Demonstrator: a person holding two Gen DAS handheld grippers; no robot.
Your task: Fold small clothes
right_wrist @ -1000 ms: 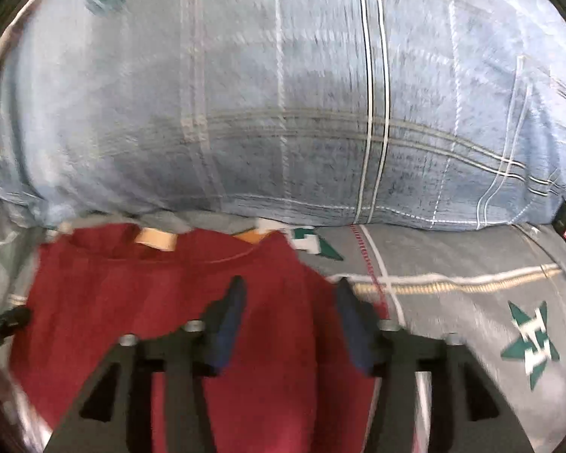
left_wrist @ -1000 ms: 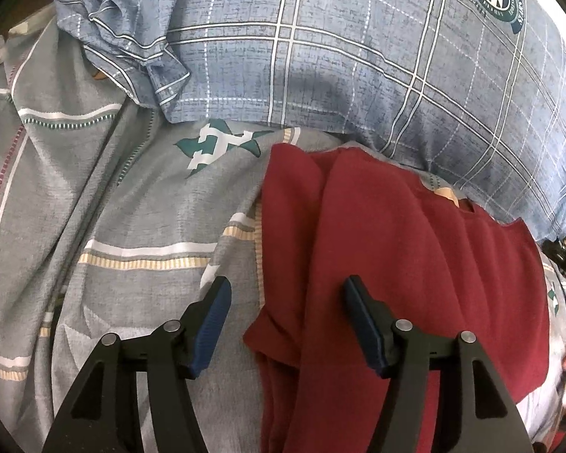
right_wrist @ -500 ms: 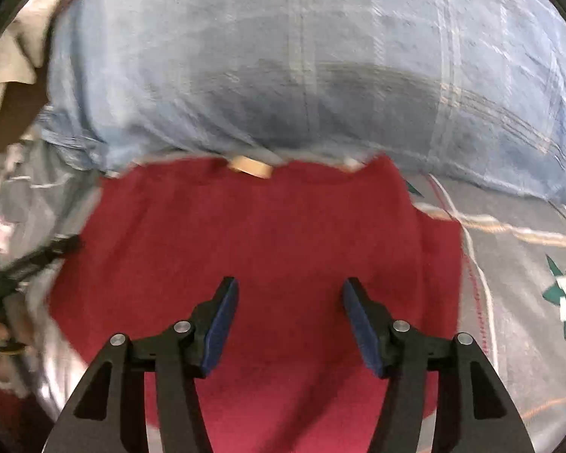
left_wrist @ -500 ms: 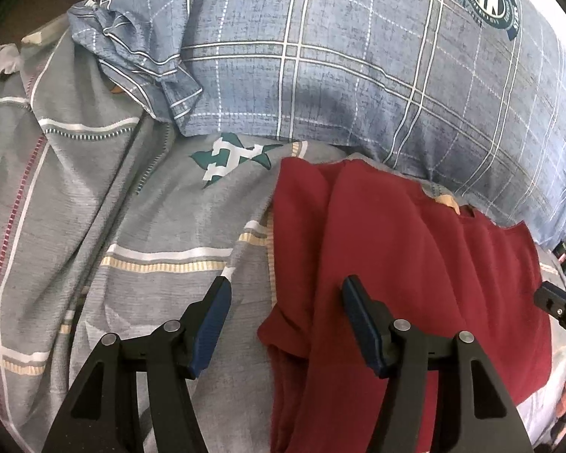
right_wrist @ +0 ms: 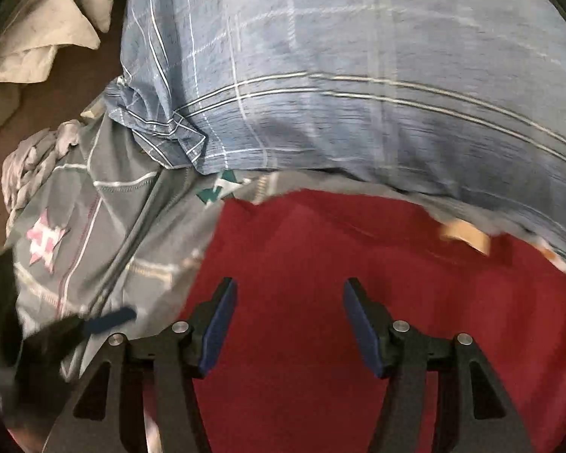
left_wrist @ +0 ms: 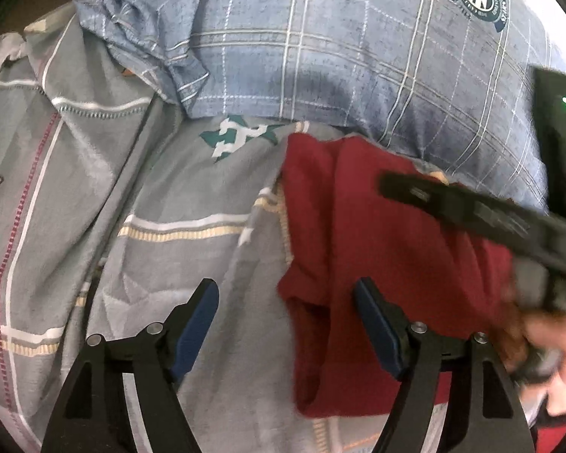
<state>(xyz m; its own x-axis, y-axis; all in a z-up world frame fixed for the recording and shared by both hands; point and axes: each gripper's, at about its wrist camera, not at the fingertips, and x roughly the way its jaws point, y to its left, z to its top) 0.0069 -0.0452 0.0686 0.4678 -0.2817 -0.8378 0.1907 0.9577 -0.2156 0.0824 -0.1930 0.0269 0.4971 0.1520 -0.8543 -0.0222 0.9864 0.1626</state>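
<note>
with the dark red knit garment (left_wrist: 396, 264) half folded, the empty left gripper (left_wrist: 286, 324) is opening over its edge and the right gripper (right_wrist: 288, 324) hangs part-open and empty above its middle, so next likely a grasp of that edge.

Red garment (left_wrist: 396, 249): soft matt knit cloth, slightly fuzzy, with a tan cloth label at its collar, toward 12 o'clock.
Pillow (left_wrist: 339, 56): blue woven cloth with pale check lines, matt, a little slubby; printed round badge at 1 o'clock.
Bedsheet (left_wrist: 177, 204): grey cotton-like cloth, matt, creased, with stitched stripes and printed stars.
My left gripper (left_wrist: 286, 324): matt black plastic arms, dull blue rubbery pads, small shiny metal pins.
My right gripper (right_wrist: 288, 330): same black plastic, blue pads, bright metal pins.
White cloth (right_wrist: 45, 34): crumpled, matt, at 10 o'clock.
</note>
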